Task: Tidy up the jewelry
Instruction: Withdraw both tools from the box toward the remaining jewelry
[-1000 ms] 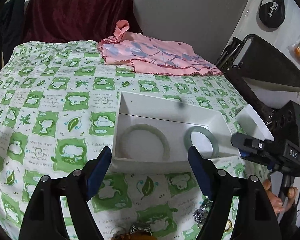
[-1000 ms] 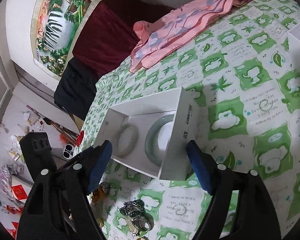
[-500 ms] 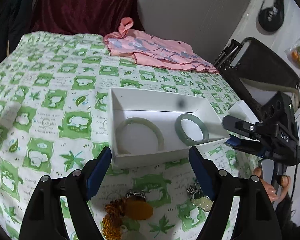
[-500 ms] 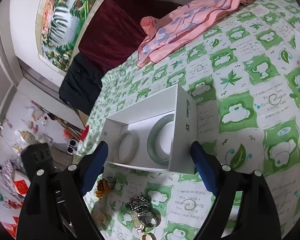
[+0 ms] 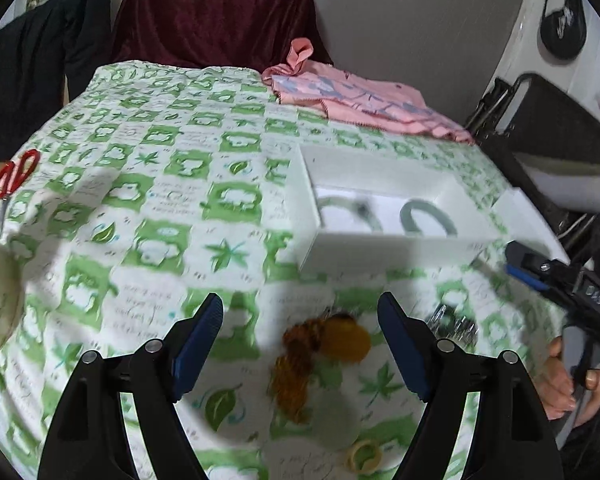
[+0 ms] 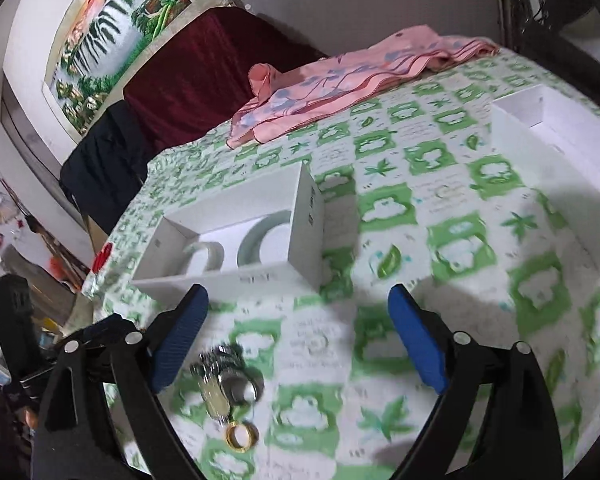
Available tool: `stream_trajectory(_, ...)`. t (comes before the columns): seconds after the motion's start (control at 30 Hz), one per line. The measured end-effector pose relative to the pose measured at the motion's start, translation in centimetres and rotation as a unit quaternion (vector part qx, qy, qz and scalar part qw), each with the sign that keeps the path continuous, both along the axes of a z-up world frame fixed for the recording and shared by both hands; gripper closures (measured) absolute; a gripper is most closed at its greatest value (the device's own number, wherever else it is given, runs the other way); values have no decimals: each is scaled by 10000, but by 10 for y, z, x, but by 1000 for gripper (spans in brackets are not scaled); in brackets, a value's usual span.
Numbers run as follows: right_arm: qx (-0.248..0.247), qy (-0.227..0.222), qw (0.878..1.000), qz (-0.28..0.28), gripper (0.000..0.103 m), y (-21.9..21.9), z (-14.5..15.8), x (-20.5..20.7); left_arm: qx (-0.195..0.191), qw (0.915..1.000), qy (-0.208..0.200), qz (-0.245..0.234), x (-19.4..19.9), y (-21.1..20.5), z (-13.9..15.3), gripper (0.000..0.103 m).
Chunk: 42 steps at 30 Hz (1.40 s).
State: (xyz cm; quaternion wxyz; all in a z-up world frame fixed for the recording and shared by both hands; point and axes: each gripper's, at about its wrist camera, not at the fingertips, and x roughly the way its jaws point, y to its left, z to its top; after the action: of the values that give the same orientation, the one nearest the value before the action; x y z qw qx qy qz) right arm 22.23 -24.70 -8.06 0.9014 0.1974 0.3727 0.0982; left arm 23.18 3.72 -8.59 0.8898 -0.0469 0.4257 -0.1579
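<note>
A white box [image 5: 392,240] on the green-patterned tablecloth holds a pale bangle [image 5: 346,210] and a green bangle [image 5: 428,218]. In front of it lie amber beads with a pendant [image 5: 324,344], a silver jewelry pile [image 5: 456,324] and a gold ring [image 5: 364,456]. My left gripper [image 5: 300,320] is open above the amber beads, its pads touching nothing. My right gripper [image 6: 298,320] hovers just short of the box [image 6: 236,276], its jaws opening with nothing between them. The silver pile [image 6: 228,384] and the gold ring [image 6: 242,436] lie under its left finger.
A second white box [image 6: 548,136] stands at the table's right. A pink cloth [image 5: 360,100] lies at the far edge, red scissors [image 5: 14,176] at the left edge. A dark red draped chair [image 5: 216,12] stands behind. A hand [image 5: 560,380] holds the right gripper's handle.
Both grippers have drawn back from the white box. The amber beads and the gold ring came into the left view, with the box now at upper right. The right jaws spread wider.
</note>
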Motion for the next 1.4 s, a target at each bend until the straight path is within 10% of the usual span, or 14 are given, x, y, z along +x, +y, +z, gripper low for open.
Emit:
stream_trajectory(0.8,-254,-37,9991,348,15,18,-3,-32,523,9969,33,593,-36,33,-7,23)
stream_trajectory(1.2,-1453,60,9840,1026,48,70,-14,-38,592,9966,152,546,-37,31,-12,22)
stream_trajectory(1.4,-1630,343,9852,396,68,54,-20,-29,640,9964,144,532,-36,29,-12,20)
